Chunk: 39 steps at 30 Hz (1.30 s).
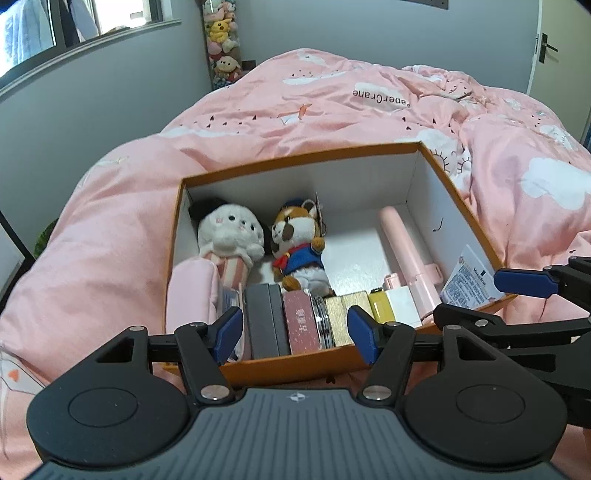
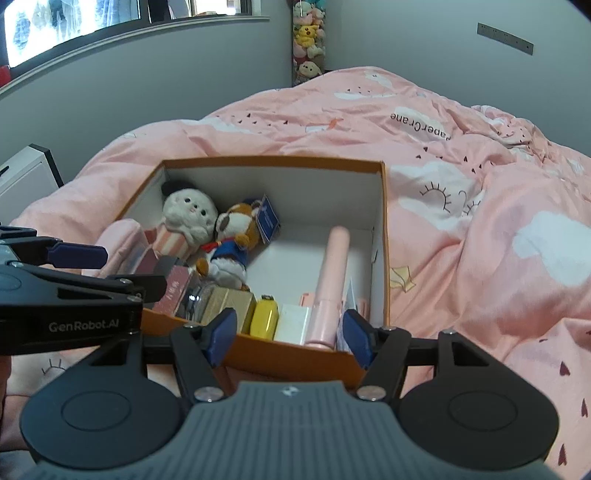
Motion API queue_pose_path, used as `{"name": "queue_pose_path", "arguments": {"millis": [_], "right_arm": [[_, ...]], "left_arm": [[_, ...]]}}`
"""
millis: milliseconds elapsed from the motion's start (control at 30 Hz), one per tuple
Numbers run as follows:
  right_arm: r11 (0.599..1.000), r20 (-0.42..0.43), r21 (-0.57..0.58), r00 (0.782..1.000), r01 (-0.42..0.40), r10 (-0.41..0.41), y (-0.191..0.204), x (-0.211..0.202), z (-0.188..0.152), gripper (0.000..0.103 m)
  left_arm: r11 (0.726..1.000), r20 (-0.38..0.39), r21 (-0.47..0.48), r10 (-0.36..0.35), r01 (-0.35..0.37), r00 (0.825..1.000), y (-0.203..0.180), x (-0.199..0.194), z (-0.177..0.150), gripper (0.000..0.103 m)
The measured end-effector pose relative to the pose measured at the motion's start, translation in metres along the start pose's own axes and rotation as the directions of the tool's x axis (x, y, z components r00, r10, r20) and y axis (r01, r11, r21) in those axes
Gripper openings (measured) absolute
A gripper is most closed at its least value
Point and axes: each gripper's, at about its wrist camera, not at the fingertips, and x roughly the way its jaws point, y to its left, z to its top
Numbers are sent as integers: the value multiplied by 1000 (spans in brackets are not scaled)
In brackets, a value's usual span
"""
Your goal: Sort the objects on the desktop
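An orange box (image 1: 295,158) with a white inside sits on the pink bed; it also shows in the right wrist view (image 2: 384,236). It holds a white plush (image 1: 231,230), a fox plush (image 1: 297,247), a pink tube (image 1: 402,247), a pink pouch (image 1: 192,291) and a front row of small boxes (image 1: 291,321) with a yellow item (image 2: 264,317). My left gripper (image 1: 295,332) is open and empty above the box's near wall. My right gripper (image 2: 288,334) is open and empty at the near right corner, also visible in the left wrist view (image 1: 524,282).
The pink duvet (image 1: 332,107) surrounds the box. A column of plush toys (image 1: 221,40) stands in the far corner by the grey wall. A window (image 1: 74,22) is at the left. White furniture (image 2: 26,177) stands at the bed's left.
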Motion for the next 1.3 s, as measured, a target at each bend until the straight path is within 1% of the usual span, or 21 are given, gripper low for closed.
{"name": "queue_pose_path", "arguments": {"millis": [167,267,600,767,1033,1300], "right_arm": [[1000,-13,17,1000,-19,19,-2,5,-6,67],[1000,-9,-7,1000,2,-2,2,7,-8,68],[1000,-5,-13,1000,25,-25,3,10,-12,68],[999,-6,-9,1000,31,-31,2,11,-12,70],[999,-6,-13,999,38,-38,2,12,-13,72],[999,-5,-15,999,42,-42,2,11,-14,72]], "left_arm": [[1000,-14,-10,-3,3,1000,1,9,-7,74],[1000,-5,-9,7,-7,1000,1,11,-10,74],[999,1,12,33,-33,999,-3,16,-12,75],[1000,-8,-1,29,-29,1000,-2,16,-12,75],[999,0,22,31,-31,1000,-3,15,-13,75],[999,2,23,35,-35,999,-3,15,-13,77]]}}
